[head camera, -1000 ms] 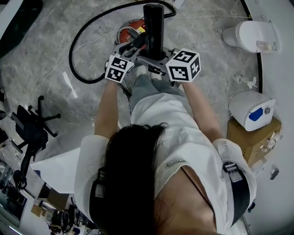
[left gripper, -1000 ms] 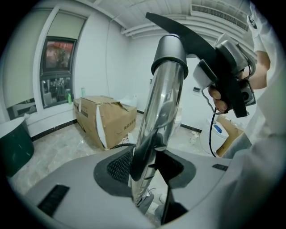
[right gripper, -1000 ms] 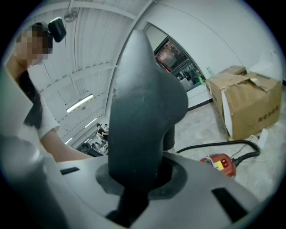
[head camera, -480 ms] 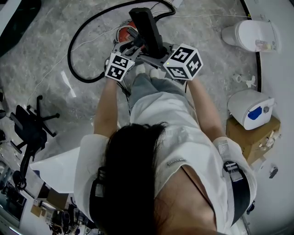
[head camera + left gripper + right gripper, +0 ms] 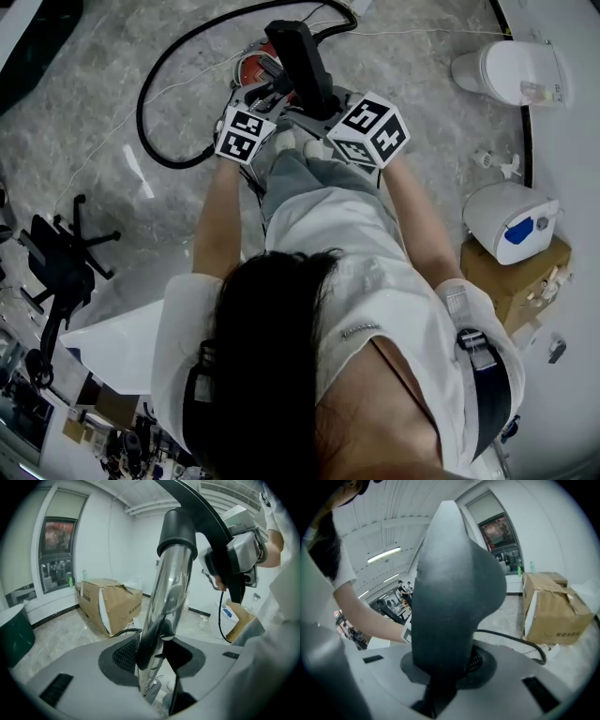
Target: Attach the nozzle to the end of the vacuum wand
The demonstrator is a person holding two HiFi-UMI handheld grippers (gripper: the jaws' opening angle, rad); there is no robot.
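Two grips: my left gripper [image 5: 154,657] is clamping the vacuum wand [image 5: 165,599], my right gripper [image 5: 440,667] is pinching the black nozzle [image 5: 451,585] at the wand's far end; I'm planning a straight, coaxial push.

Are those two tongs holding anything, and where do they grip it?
The left tongs clamp the wand on its shiny tube. The right tongs clamp the nozzle at its narrow end.

No lettering can be read
Dark print on the side of the cardboard box [image 5: 112,604] is too small and blurred to make out
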